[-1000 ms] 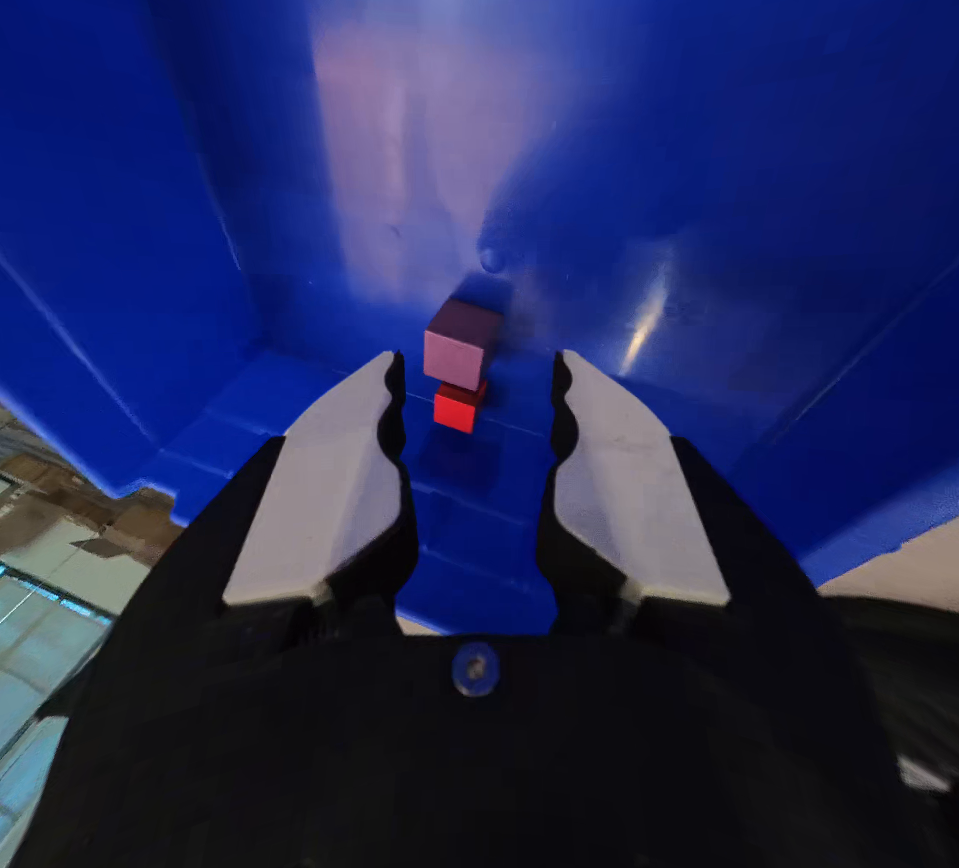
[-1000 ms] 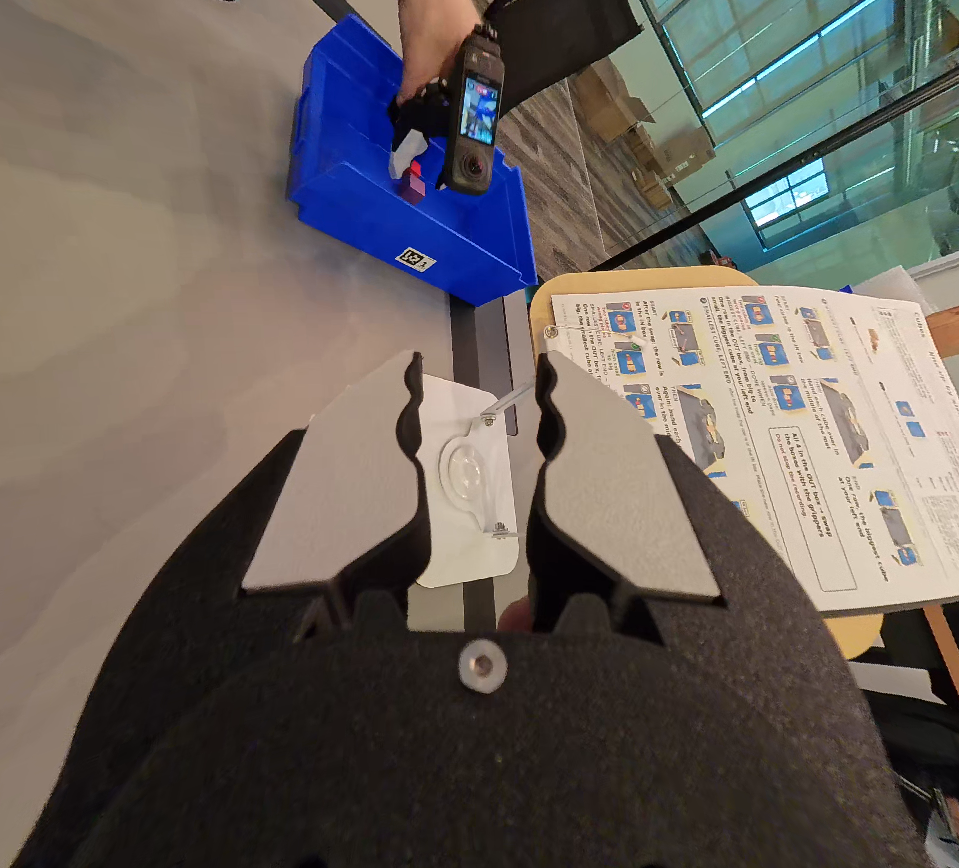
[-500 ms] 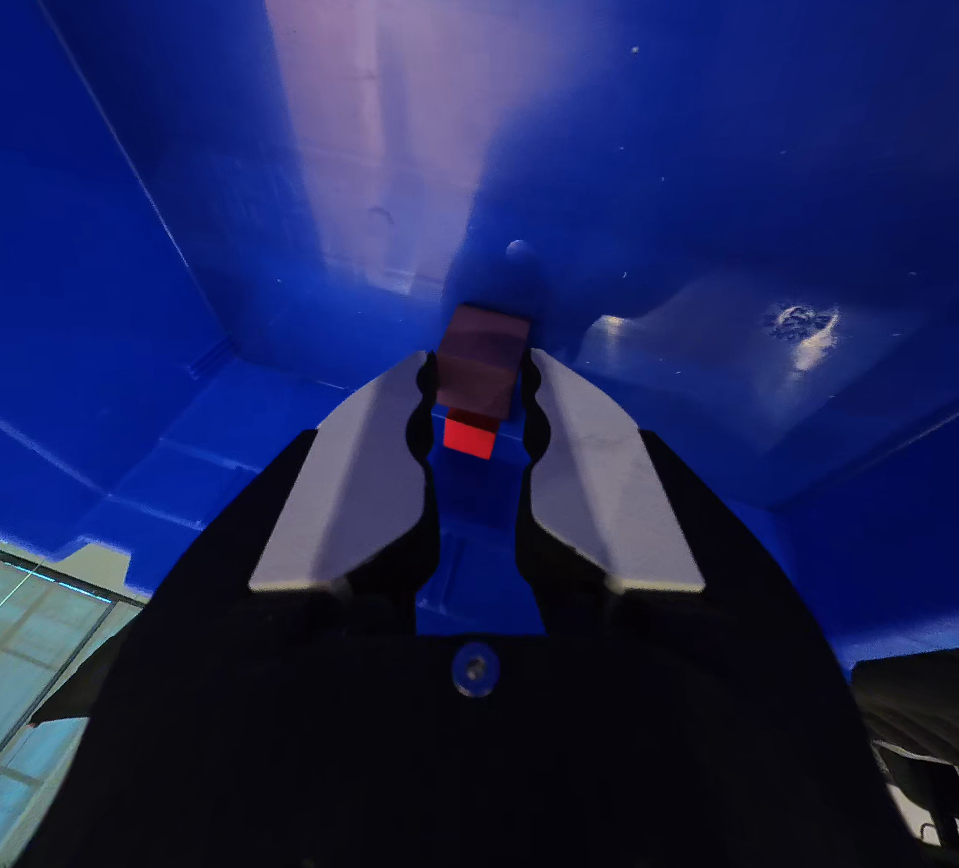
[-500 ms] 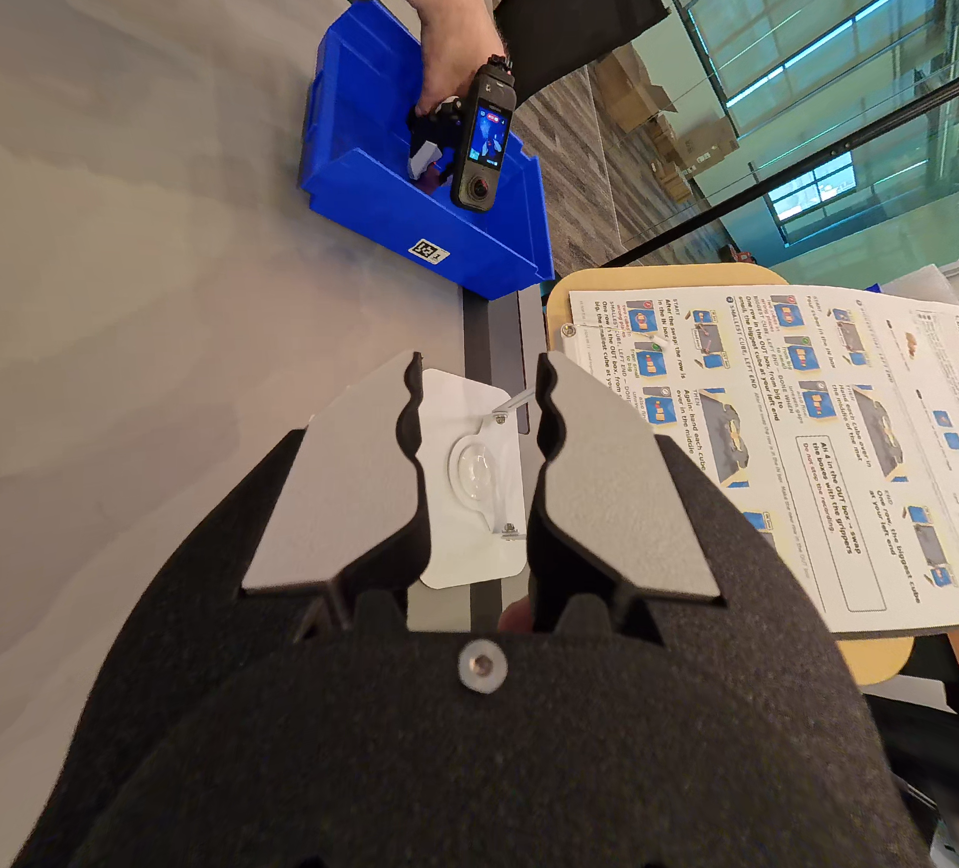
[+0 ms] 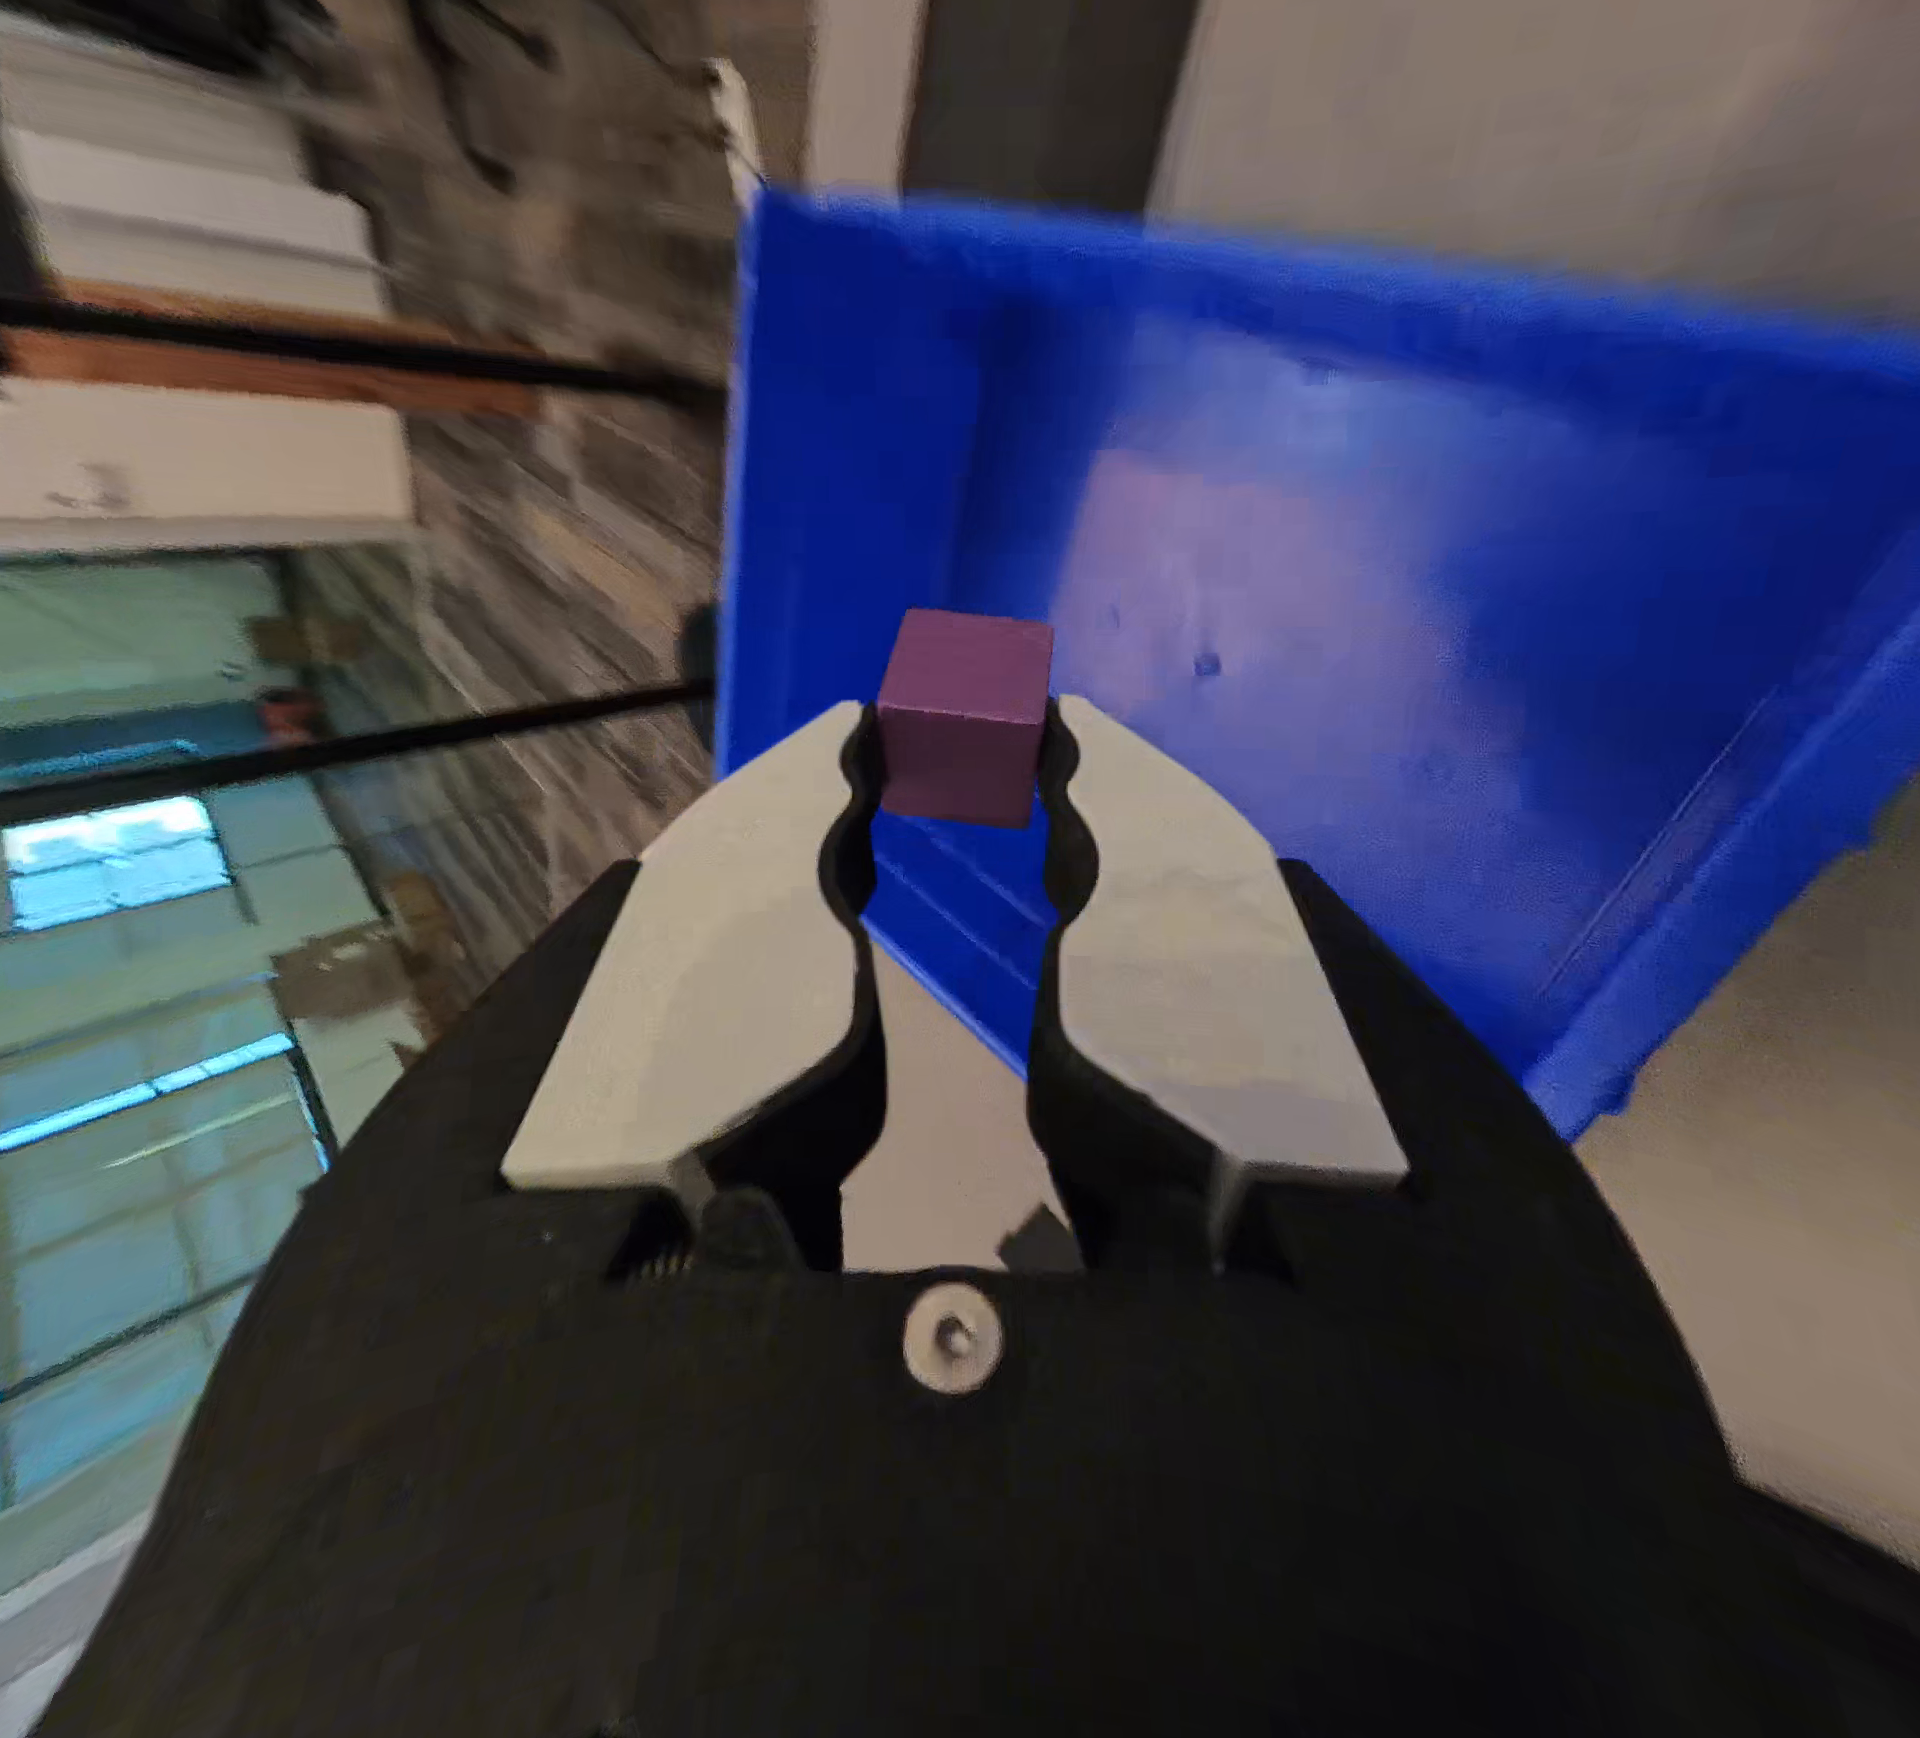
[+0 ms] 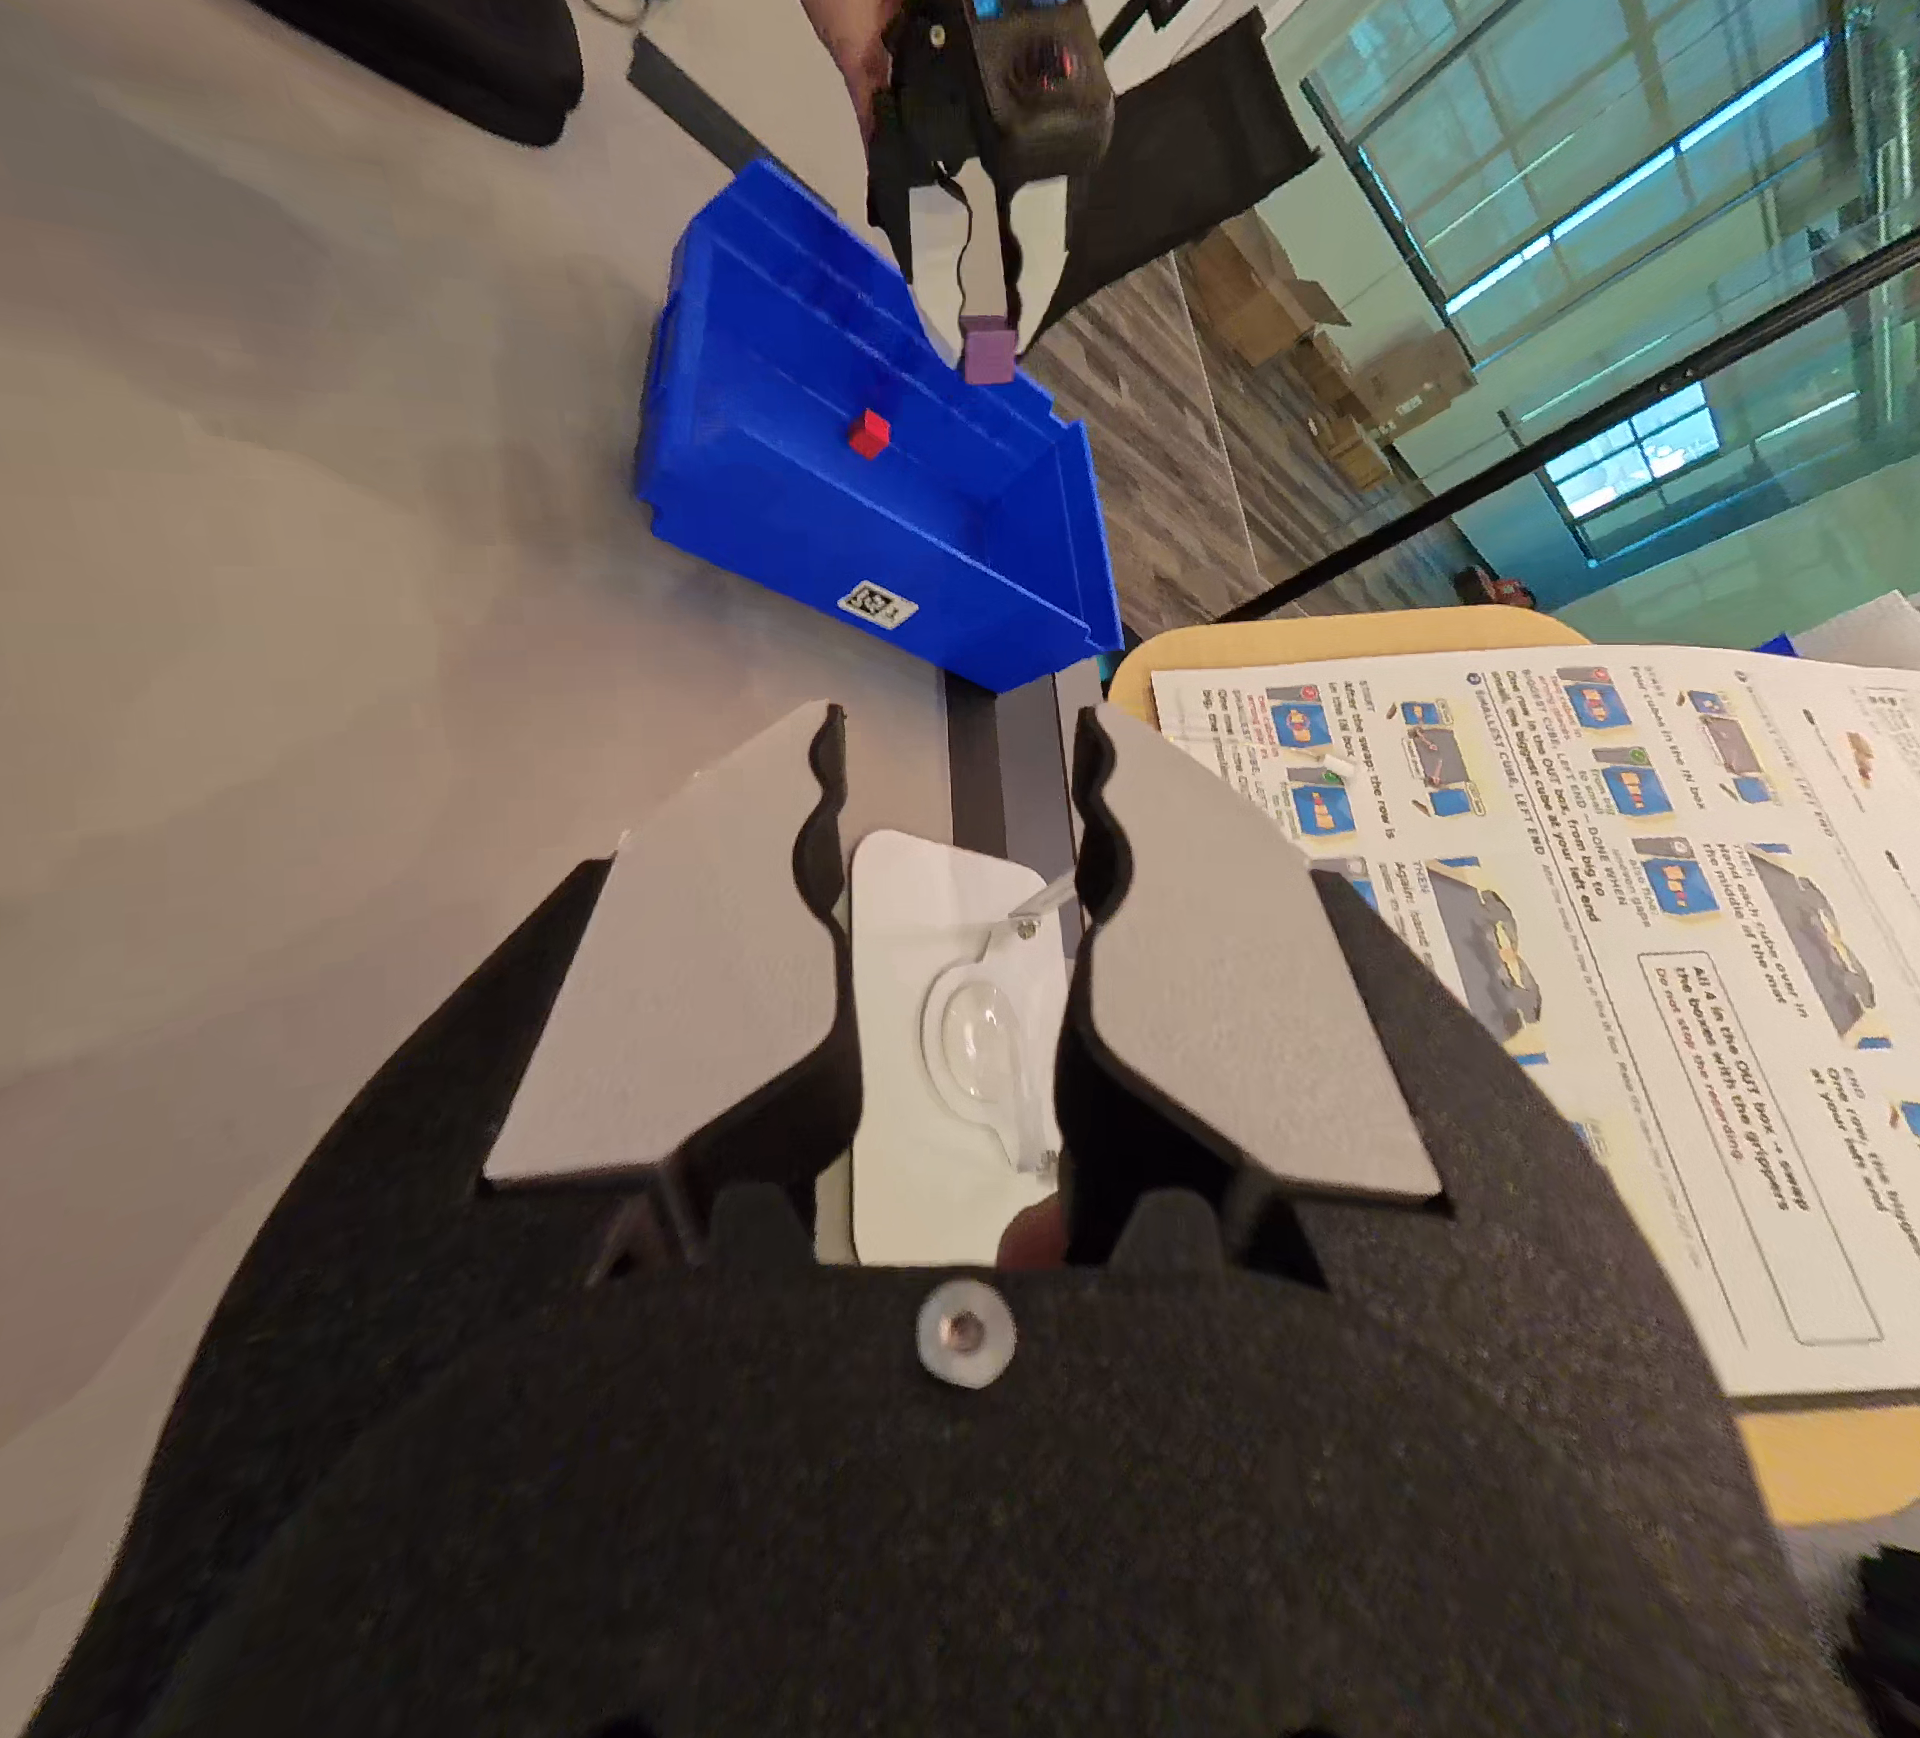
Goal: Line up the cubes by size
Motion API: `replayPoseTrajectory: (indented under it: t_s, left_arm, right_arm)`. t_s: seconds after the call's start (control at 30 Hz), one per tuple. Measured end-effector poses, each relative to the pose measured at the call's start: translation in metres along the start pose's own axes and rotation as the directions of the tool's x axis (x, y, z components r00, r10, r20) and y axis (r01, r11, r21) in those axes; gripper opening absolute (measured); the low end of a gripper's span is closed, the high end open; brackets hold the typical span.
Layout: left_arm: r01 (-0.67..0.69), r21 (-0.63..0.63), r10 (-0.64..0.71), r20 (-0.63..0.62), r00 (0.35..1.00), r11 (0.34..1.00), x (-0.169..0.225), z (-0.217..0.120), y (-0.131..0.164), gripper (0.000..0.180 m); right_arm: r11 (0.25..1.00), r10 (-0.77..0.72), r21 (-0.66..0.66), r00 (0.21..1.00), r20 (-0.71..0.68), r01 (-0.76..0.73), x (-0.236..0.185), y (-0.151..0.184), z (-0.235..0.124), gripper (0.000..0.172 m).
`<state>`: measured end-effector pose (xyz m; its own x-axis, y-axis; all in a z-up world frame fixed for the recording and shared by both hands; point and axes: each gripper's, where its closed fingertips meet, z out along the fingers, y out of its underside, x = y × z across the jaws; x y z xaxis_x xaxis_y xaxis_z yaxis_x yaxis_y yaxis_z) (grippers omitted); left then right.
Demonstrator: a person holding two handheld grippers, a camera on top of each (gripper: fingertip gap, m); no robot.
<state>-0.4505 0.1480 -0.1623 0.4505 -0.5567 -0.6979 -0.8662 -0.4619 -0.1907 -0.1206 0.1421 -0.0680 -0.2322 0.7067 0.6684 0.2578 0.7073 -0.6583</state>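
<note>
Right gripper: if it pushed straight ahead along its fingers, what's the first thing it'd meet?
Probably the white plate lying on the table just past the open right gripper, with the dark seam behind it. The blue bin sits farther out and to the left. Depth is uncertain.

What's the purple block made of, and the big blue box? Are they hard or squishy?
The purple block looks like painted wood, though hard plastic is possible: matte, sharp-edged, keeping its square shape between the left gripper jaws. The blue box looks like hard moulded plastic: its walls are glossy with light reflections and have stiff ridges. Both seem hard, not squishy.
</note>
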Motion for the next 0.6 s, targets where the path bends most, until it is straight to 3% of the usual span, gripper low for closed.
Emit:
replayPoseTrajectory:
  t_s: [0.13,0.33,0.6]
  left_arm:
    - [-0.058,0.275,0.008,0.182,0.983,0.960,0.000,-0.068,-0.080,0.028]
    - [-0.237,0.470,0.033,0.401,0.915,0.850,0.022,-0.129,-0.185,0.028]
    - [-0.372,0.636,-0.033,0.530,0.847,0.676,0.033,-0.178,-0.272,0.028]
  right_arm:
    - [0.993,0.091,0.073,0.996,0.003,-0.091,0.005,-0.012,0.007,0.042]
    - [0.957,0.202,0.205,0.979,0.035,-0.204,0.010,-0.033,0.005,0.043]
    - [0.877,0.357,0.310,0.930,0.091,-0.367,0.027,-0.040,-0.018,0.042]
